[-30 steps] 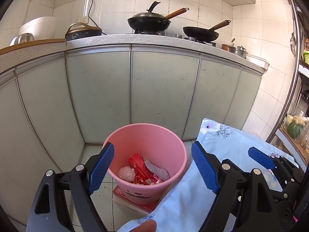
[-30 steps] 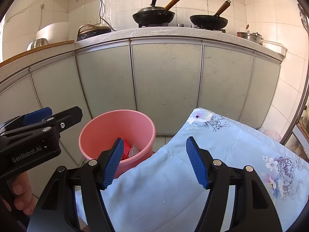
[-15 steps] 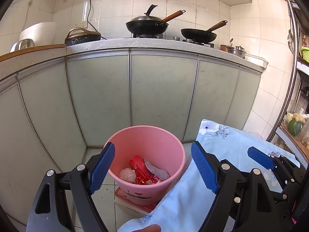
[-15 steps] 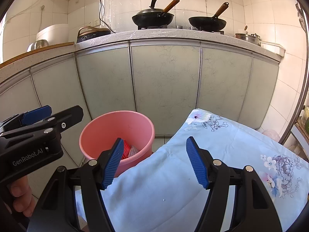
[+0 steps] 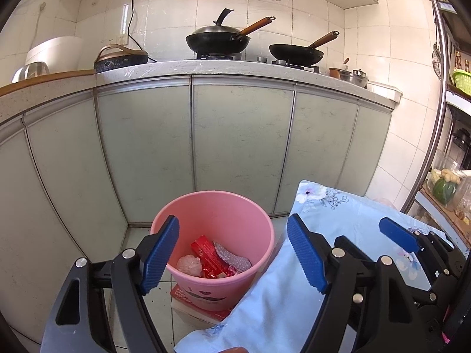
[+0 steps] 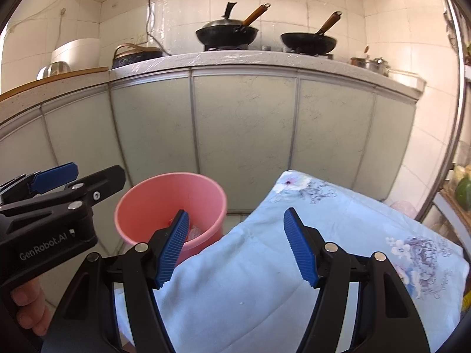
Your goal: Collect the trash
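A pink bucket [image 5: 223,206] stands on the floor by the cabinets, on a red-edged book. It holds a red wrapper [image 5: 206,253], a silvery wrapper [image 5: 232,257] and a pale crumpled ball [image 5: 190,264]. My left gripper [image 5: 232,256] is open and empty, above and in front of the bucket. My right gripper [image 6: 235,250] is open and empty over the light blue floral cloth [image 6: 338,235]. The bucket [image 6: 164,188] shows left of it. The left gripper's body [image 6: 59,203] shows at the right wrist view's left edge.
Grey-green cabinet doors [image 5: 241,147] curve behind the bucket under a stone counter [image 5: 235,67] with two black pans [image 5: 217,41], a cooker and pots. The blue cloth [image 5: 338,214] covers a surface right of the bucket. A shelf rack [image 5: 447,188] stands far right.
Both grippers have tilted up and drawn back slightly, so the bucket sits a little lower in the views. Both stay open and empty.
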Available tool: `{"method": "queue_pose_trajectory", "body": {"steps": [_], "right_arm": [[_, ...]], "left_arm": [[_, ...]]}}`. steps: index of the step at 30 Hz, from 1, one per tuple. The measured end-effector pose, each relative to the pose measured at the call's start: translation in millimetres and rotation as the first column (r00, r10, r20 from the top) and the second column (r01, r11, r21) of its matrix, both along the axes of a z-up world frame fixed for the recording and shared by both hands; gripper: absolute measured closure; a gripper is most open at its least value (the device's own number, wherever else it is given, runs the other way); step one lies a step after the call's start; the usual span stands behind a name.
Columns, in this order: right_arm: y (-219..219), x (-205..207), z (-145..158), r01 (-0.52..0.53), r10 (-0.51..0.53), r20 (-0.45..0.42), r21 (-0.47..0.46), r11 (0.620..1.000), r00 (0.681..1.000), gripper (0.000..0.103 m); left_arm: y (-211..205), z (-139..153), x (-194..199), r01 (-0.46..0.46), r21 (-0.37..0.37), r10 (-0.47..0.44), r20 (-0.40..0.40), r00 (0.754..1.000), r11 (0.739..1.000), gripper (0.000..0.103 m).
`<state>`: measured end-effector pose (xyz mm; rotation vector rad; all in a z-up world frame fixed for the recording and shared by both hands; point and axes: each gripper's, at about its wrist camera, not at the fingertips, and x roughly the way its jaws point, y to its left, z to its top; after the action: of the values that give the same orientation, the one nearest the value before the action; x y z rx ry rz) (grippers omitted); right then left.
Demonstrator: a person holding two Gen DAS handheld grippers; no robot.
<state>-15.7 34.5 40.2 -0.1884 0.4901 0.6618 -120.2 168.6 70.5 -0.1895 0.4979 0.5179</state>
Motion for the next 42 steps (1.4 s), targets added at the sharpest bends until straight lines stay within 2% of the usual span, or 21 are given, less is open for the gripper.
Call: {"method": "queue_pose_trajectory", "body": {"steps": [4, 16, 42], "right_arm": [[-10, -2, 2, 0.058, -0.058, 0.021, -0.014, 0.998, 0.998, 0.036], [-39, 1, -11, 0.118, -0.119, -0.017, -0.046, 0.992, 0.993, 0.036], [-41, 2, -12, 0.112, -0.113, -0.036, -0.035, 0.993, 0.993, 0.036]], "left_arm": [[-5, -2, 4, 0.039, -0.036, -0.039, 0.001, 0.999, 0.999, 0.028], [-34, -15, 15, 0.115, -0.051, -0.116, -0.014, 0.993, 0.992, 0.028], [-39, -13, 15, 0.110, -0.032, -0.111, -0.022, 0.994, 0.993, 0.028]]}}
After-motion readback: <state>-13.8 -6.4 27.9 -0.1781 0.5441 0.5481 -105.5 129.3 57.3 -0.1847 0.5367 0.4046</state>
